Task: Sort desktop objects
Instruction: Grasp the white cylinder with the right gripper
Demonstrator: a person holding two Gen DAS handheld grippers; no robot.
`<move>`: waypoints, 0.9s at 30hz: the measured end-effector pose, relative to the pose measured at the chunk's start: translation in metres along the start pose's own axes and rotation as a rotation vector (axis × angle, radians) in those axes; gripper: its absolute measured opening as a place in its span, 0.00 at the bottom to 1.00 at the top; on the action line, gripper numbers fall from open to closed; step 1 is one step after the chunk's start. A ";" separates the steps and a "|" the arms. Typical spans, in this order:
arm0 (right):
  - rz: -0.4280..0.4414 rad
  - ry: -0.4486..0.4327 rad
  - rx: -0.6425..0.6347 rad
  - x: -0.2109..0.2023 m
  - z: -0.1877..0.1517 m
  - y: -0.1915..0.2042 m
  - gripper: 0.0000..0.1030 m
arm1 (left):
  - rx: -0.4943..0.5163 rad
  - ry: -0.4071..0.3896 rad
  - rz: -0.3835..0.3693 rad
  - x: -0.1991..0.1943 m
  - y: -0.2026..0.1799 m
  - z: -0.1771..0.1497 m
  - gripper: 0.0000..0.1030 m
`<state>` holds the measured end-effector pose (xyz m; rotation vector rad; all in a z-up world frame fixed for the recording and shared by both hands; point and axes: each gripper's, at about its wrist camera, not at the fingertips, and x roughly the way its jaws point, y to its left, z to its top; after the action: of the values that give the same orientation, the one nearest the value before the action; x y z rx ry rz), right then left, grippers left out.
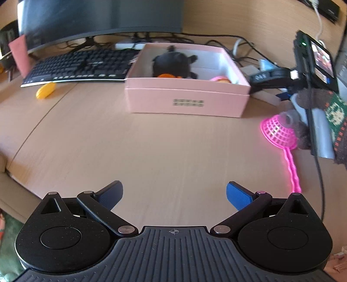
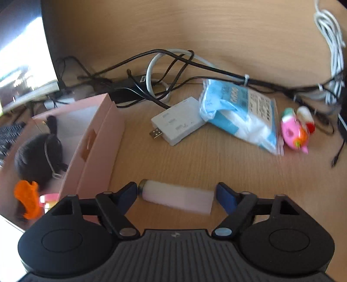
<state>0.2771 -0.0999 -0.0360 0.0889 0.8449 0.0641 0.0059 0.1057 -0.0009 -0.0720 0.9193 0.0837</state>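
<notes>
A pink box [image 1: 186, 95] stands mid-desk and holds a black plush toy [image 1: 171, 64], an orange piece [image 1: 166, 76] and a pink toy [image 1: 220, 79]. My left gripper [image 1: 174, 195] is open and empty above bare desk in front of the box. My right gripper [image 2: 176, 194] is open, with a pale pink tube [image 2: 176, 196] lying crosswise between its fingertips on the desk, right of the box [image 2: 95, 147]. Whether the pads touch the tube's ends is unclear. The plush [image 2: 36, 158] and the orange piece [image 2: 27, 198] also show in the right wrist view.
A pink toy strainer [image 1: 279, 134] lies right of the box, a yellow piece [image 1: 45, 90] lies by the keyboard [image 1: 80, 66]. Behind the tube are a white adapter [image 2: 177, 123], a blue tissue pack [image 2: 240, 115], a pink toy [image 2: 295, 131] and tangled cables [image 2: 164, 71]. A monitor [image 1: 97, 17] stands behind.
</notes>
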 end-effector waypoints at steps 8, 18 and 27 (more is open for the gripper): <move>0.056 -0.065 -0.095 -0.052 -0.031 -0.032 0.73 | 0.042 0.004 -0.076 0.012 -0.015 0.006 1.00; 0.287 -0.045 -0.171 -0.118 -0.089 -0.047 0.73 | 0.255 0.022 -0.218 0.019 -0.084 0.001 1.00; 0.176 -0.092 -0.219 -0.128 -0.094 -0.073 0.73 | 0.375 0.029 -0.258 0.025 -0.130 -0.007 1.00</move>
<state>0.1234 -0.1794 -0.0104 -0.0397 0.7325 0.3144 0.0292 -0.0236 -0.0217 0.1568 0.9348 -0.3294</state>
